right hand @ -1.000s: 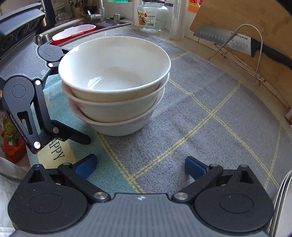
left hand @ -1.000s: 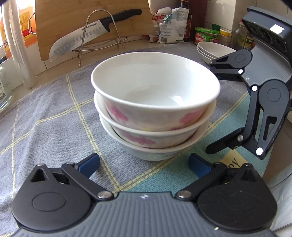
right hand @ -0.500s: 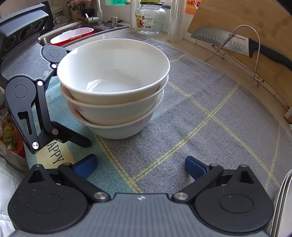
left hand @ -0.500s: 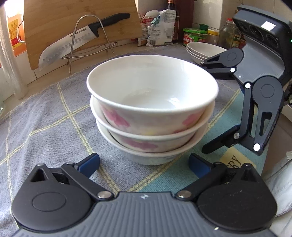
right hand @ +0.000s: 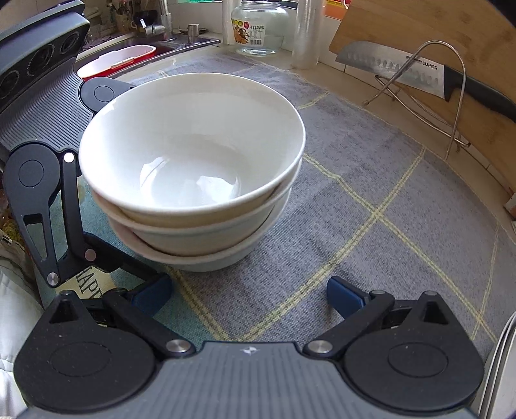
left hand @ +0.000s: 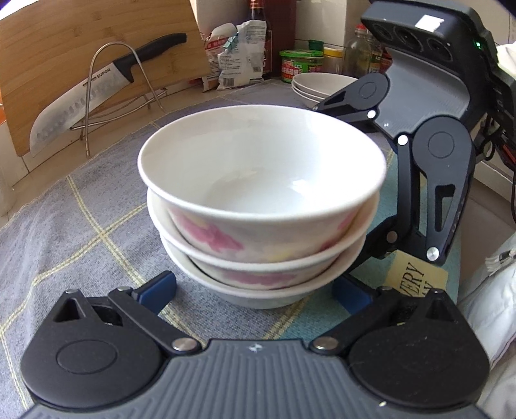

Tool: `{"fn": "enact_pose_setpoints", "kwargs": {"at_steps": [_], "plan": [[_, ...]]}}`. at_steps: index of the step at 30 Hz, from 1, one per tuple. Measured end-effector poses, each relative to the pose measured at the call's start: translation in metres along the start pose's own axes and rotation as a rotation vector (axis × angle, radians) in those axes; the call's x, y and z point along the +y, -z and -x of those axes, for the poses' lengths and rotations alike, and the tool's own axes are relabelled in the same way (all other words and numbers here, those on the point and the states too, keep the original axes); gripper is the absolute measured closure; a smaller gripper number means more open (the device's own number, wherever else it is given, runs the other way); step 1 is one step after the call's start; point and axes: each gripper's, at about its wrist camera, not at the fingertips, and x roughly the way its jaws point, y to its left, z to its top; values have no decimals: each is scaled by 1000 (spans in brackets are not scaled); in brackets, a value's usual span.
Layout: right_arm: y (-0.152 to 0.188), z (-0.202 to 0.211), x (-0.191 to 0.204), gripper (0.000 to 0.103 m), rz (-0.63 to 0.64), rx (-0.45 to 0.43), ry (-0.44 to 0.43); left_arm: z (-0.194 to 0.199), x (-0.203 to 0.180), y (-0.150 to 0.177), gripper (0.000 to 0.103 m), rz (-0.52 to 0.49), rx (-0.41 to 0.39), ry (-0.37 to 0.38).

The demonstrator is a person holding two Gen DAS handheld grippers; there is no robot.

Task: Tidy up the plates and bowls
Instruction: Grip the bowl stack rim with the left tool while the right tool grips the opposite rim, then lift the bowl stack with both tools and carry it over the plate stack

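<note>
Three white bowls with pink flower marks are stacked (left hand: 261,206) on the grey checked mat (left hand: 80,219); the stack also shows in the right wrist view (right hand: 193,167). My left gripper (left hand: 254,290) is open, its blue fingertips on either side of the bottom bowl's base. My right gripper (right hand: 248,293) is open just short of the stack, which sits ahead and to the left. Each gripper shows in the other's view, on opposite sides of the stack. A second pile of white dishes (left hand: 319,87) stands at the back.
A knife (left hand: 96,93) rests on a wire stand against a wooden board (left hand: 80,48). Food packets, bottles and jars (left hand: 300,63) line the back wall. A glass jar (right hand: 258,27) and a sink with a red-and-white tub (right hand: 119,59) lie beyond the mat.
Both grippers have moved closer to the bowl stack. The left fingertips now flank the bottom bowl. The stack has not moved.
</note>
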Motion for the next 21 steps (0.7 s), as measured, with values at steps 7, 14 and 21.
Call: {"fn": "enact_pose_setpoints", "kwargs": {"at_steps": [7, 14, 21], "plan": [[-11, -3, 4, 0, 53, 9, -1, 2, 14, -3, 1, -79, -2, 33], [-23, -3, 7, 8, 178, 3, -87, 4, 16, -10, 2, -212, 21, 93], [-35, 1, -4, 8, 182, -30, -196, 7, 19, -18, 8, -242, 41, 136]]}}
